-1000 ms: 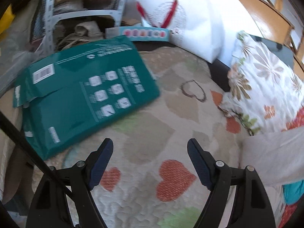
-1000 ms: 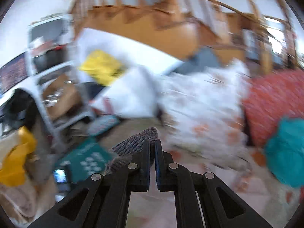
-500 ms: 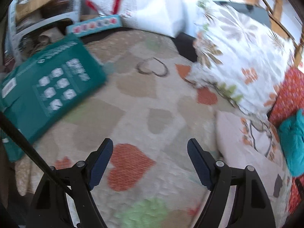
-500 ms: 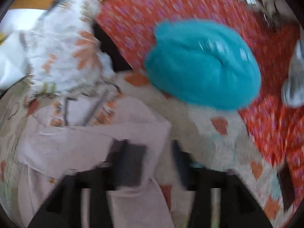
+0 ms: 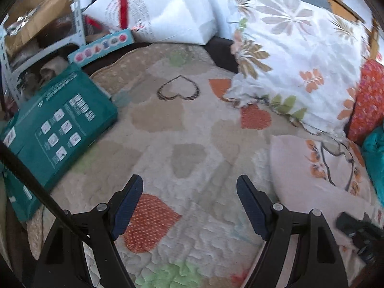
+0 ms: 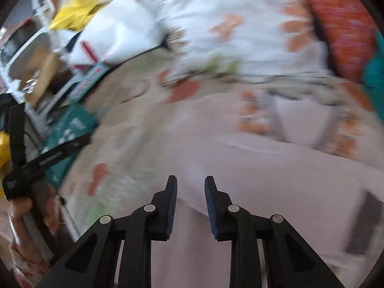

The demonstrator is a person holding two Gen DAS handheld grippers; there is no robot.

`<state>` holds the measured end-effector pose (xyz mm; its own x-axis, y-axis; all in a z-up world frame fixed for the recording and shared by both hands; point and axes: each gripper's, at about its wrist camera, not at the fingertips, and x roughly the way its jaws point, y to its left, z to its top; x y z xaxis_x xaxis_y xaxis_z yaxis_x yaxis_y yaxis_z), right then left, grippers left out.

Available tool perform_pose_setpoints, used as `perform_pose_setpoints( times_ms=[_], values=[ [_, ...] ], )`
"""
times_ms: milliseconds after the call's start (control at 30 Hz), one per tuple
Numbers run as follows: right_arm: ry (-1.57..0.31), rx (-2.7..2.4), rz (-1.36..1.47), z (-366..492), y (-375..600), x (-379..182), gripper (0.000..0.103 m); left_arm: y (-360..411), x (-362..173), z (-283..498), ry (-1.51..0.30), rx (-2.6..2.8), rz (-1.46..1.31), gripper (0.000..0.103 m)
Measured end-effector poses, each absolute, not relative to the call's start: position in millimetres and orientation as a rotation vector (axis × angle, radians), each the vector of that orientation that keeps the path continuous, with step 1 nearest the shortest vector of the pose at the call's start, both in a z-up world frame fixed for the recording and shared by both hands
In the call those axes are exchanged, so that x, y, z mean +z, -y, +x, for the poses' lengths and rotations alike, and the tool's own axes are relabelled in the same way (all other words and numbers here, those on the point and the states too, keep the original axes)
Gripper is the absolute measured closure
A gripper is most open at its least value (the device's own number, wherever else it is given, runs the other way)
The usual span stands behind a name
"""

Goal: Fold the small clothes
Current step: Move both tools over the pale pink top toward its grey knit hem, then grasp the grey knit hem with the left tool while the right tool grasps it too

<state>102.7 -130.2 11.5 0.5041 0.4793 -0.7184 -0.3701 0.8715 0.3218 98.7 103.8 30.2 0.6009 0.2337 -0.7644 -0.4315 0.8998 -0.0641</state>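
A pale pink small garment (image 6: 259,158) with an orange flower print lies on the heart-patterned quilt (image 5: 182,129). It also shows at the right of the left wrist view (image 5: 319,168). My right gripper (image 6: 190,187) hovers over the garment's near left edge, jaws partly open and empty. My left gripper (image 5: 189,192) is wide open and empty over bare quilt, left of the garment. The right gripper's black body (image 5: 360,232) shows at the lower right of the left wrist view. The right wrist view is blurred.
A green flat box (image 5: 55,129) lies on the quilt's left edge. A white floral pillow (image 5: 295,55), a red pillow (image 5: 369,100), a teal bundle (image 5: 375,158) and a white bag (image 5: 158,12) line the back. A white shelf rack (image 5: 14,55) stands left.
My right gripper let go of a grey knitted piece, swung to the pink garment and opened. My left gripper turned right, bringing the pillows and garment into view.
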Motion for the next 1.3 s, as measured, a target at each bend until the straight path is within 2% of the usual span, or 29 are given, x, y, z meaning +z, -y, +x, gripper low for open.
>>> perform_pose_setpoints(
  times_ms=[233, 333, 367, 600, 767, 867, 967, 1100, 1133, 1167, 1233, 1300],
  values=[
    [-1.117, 0.478, 0.147, 168, 64, -65, 0.076, -122, 28, 100, -0.852, 0.408, -0.332, 0.024],
    [-1.074, 0.489, 0.163, 173, 54, -61, 0.066, -120, 29, 100, -0.843, 0.400, -0.324, 0.024],
    [-1.053, 0.514, 0.195, 169, 59, -55, 0.067, -119, 29, 100, -0.845, 0.396, -0.319, 0.024],
    [-0.921, 0.478, 0.319, 136, 152, -6, 0.067, -106, 25, 101, -0.868, 0.333, -0.316, 0.024],
    [-0.980, 0.188, 0.321, 111, 257, -17, 0.067, -91, 20, 103, -0.884, 0.281, -0.295, 0.024],
    [-1.000, 0.027, 0.352, 68, 321, -24, 0.067, -83, 15, 104, -0.906, 0.239, -0.299, 0.024],
    [-0.934, -0.024, 0.428, 9, 369, -10, 0.066, -72, 6, 103, -0.938, 0.194, -0.288, 0.024],
    [-0.862, -0.107, 0.445, -59, 403, 0, 0.059, -55, -10, 95, -0.994, 0.083, -0.317, 0.024],
    [-0.856, -0.126, 0.443, -73, 409, 0, 0.059, -52, -13, 93, -1.006, 0.051, -0.330, 0.028],
    [-0.853, -0.149, 0.446, -86, 410, -3, 0.059, -48, -17, 88, -1.025, 0.008, -0.347, 0.040],
    [-0.857, -0.145, 0.462, -105, 423, -12, 0.059, -38, -24, 77, -1.046, -0.059, -0.366, 0.054],
    [-0.856, -0.130, 0.513, -121, 432, -26, 0.059, -28, -30, 60, -1.038, -0.096, -0.366, 0.054]
  ],
)
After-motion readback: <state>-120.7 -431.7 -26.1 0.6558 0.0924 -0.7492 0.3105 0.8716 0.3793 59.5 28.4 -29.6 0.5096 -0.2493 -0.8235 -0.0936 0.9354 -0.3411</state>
